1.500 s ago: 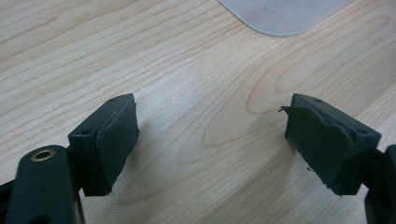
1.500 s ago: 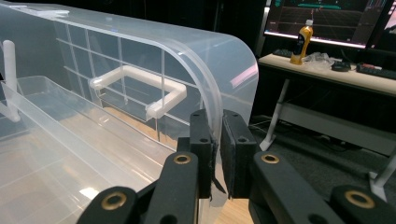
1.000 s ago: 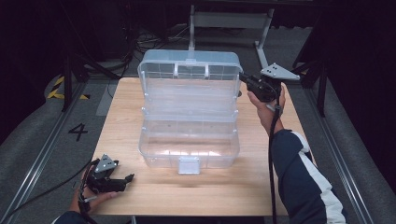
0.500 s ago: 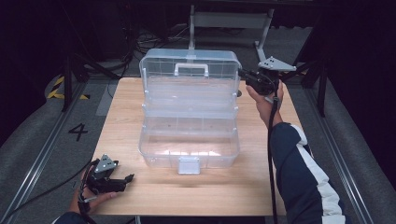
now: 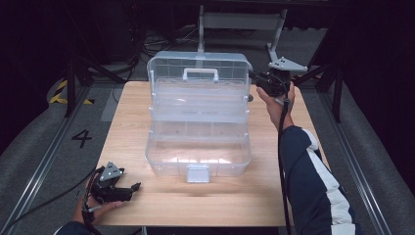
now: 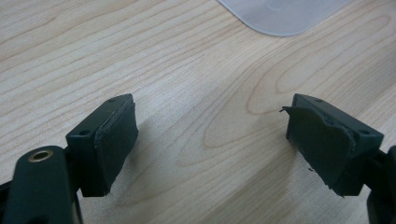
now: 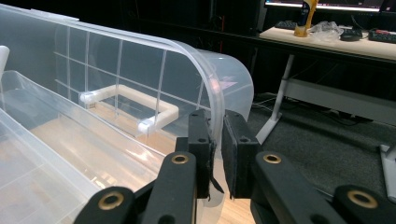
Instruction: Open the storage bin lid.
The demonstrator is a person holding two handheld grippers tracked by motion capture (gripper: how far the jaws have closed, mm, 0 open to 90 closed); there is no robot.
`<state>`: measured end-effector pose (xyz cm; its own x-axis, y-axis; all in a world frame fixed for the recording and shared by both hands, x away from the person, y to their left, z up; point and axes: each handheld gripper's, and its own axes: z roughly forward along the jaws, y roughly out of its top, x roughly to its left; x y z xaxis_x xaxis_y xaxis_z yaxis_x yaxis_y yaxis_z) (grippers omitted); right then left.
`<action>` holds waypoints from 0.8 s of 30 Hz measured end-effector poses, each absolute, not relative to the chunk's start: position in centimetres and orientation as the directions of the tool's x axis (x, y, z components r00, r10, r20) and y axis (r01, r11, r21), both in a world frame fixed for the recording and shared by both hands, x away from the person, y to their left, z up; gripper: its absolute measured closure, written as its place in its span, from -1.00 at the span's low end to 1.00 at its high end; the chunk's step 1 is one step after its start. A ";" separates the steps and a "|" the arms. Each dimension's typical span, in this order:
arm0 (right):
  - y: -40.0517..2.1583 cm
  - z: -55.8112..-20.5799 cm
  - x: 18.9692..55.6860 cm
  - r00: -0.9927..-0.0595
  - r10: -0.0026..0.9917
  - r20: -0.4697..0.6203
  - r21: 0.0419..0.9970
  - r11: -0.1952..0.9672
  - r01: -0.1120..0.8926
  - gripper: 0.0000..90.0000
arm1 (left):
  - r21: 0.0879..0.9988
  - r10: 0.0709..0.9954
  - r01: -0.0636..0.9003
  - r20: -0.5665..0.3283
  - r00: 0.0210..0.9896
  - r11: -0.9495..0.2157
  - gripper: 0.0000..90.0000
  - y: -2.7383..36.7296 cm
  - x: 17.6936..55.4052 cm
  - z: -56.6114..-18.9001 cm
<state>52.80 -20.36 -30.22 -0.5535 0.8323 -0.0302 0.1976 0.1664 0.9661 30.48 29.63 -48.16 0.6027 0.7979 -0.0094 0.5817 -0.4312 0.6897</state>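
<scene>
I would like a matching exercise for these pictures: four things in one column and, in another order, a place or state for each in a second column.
Things:
1. right gripper
2. left gripper
3. lid
4. latch

Places or states:
A. open, with bare table between its jaws
B. raised at the back of the box, white handle on it
C. at the middle of the box's front wall
D. shut on the lid's edge

Pairs: 1-D, 2-A, 3-B, 4-C
</scene>
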 end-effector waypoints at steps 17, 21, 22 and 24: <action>-20.1 -31.0 55.0 -0.530 0.848 0.017 0.962 0.131 0.240 0.83 | 0.692 0.796 0.577 -0.007 0.606 -0.433 -0.63 29.6 30.6 -48.2; -20.0 -31.2 55.5 -0.524 0.851 0.019 0.959 0.133 0.249 0.83 | 0.692 0.795 0.578 -0.010 0.606 -0.432 -0.63 29.6 30.6 -48.2; -20.0 -31.2 55.6 -0.523 0.852 0.025 0.959 0.128 0.254 0.83 | 0.691 0.795 0.579 -0.010 0.607 -0.433 -0.63 29.6 30.6 -48.2; -20.0 -31.3 55.9 -0.519 0.854 0.024 0.957 0.130 0.258 0.82 | 0.692 0.794 0.578 -0.011 0.608 -0.433 -0.63 29.6 30.6 -48.2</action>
<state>55.86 -19.97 -31.27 -0.5195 0.8541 0.0240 0.2577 0.1299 0.9574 30.60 29.62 -48.19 0.6075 0.7942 -0.0108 0.5779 -0.4327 0.6920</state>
